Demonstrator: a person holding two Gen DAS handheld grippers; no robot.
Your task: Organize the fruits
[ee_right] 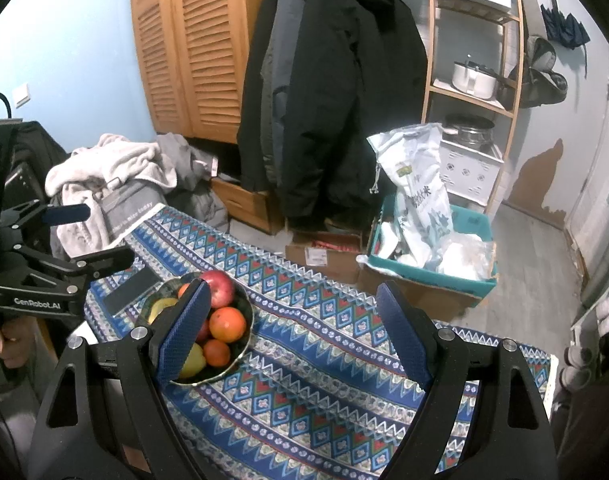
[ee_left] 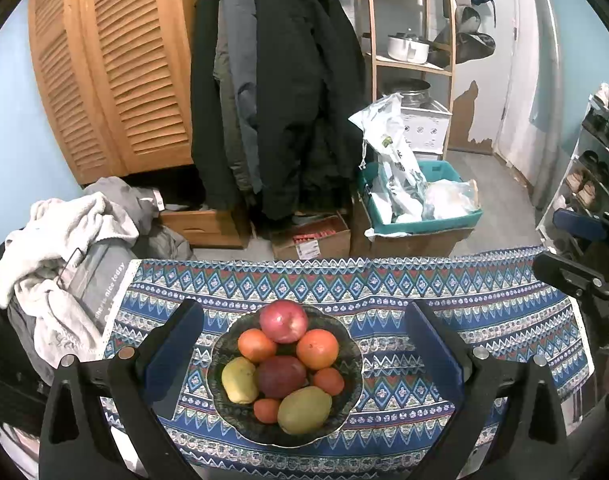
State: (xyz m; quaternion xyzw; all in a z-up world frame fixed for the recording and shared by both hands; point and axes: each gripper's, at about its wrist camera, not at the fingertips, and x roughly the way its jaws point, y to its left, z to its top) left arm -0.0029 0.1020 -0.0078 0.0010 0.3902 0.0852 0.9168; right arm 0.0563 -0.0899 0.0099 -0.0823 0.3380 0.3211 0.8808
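Note:
A dark patterned bowl (ee_left: 354, 364) stands on a blue patterned tablecloth (ee_left: 484, 320). It is heaped with fruit: a red apple (ee_left: 283, 321) at the back, two oranges (ee_left: 317, 348), a dark red fruit (ee_left: 281, 376), a yellow mango (ee_left: 239, 380), a greenish mango (ee_left: 304, 409) and small tangerines (ee_left: 329, 381). My left gripper (ee_left: 303, 309) hangs open above the bowl, its pads wide on either side, touching nothing. My right gripper (ee_right: 292, 288) is open over bare cloth to the right of the bowl (ee_right: 246, 320); its left finger hides part of the fruit. Each gripper shows in the other's view: the right gripper (ee_left: 560, 246) and the left gripper (ee_right: 100, 236).
A dark flat rectangle (ee_right: 130, 290) lies on the cloth left of the bowl. Heaped clothes (ee_left: 64, 248) sit off the table's left end. Beyond the far edge are hanging coats (ee_left: 280, 100), a cardboard box (ee_left: 312, 240), a teal crate of bags (ee_left: 420, 204) and a wooden shelf (ee_left: 412, 64).

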